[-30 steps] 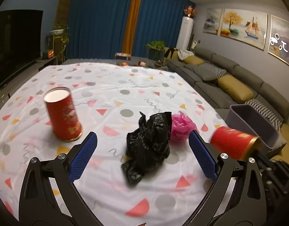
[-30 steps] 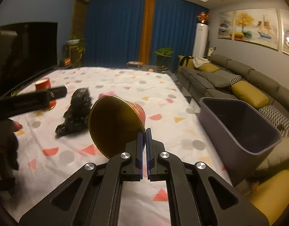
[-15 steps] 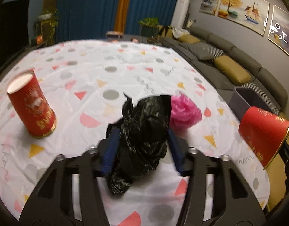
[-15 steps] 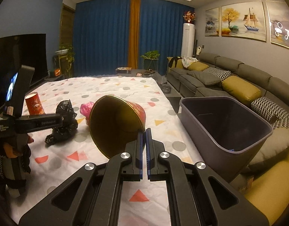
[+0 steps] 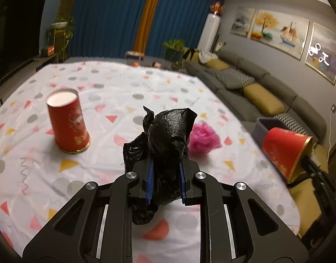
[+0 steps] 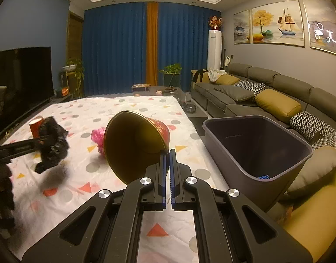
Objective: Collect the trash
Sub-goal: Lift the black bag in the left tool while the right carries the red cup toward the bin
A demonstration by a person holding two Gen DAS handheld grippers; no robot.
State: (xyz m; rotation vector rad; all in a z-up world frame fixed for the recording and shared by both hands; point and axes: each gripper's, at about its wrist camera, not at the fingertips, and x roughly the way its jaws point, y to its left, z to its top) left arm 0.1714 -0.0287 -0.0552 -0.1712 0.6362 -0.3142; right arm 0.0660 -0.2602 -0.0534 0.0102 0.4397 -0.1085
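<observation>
A crumpled black plastic bag (image 5: 170,131) sits between the blue pads of my left gripper (image 5: 166,162), whose jaws are closing and press on its sides. In the right wrist view the bag (image 6: 53,146) hangs just above the tablecloth, with its shadow beneath. My right gripper (image 6: 167,153) is shut on the rim of a red paper cup with a gold inside (image 6: 132,144), held tilted above the table's right side. On the cloth are a second red cup (image 5: 68,122), standing upside down at the left, and a pink crumpled wad (image 5: 203,140) just behind the bag.
A dark grey bin (image 6: 233,153) stands open beside the table's right edge, with a blue scrap at its bottom. Behind it runs a grey sofa (image 6: 266,92) with cushions. The table carries a white cloth (image 6: 128,107) with dots and triangles. A television stands at the left.
My left gripper went from wide open to closed around the black bag, which now hangs in the pads. The right gripper kept its hold on the cup, and the bin came more fully into view.
</observation>
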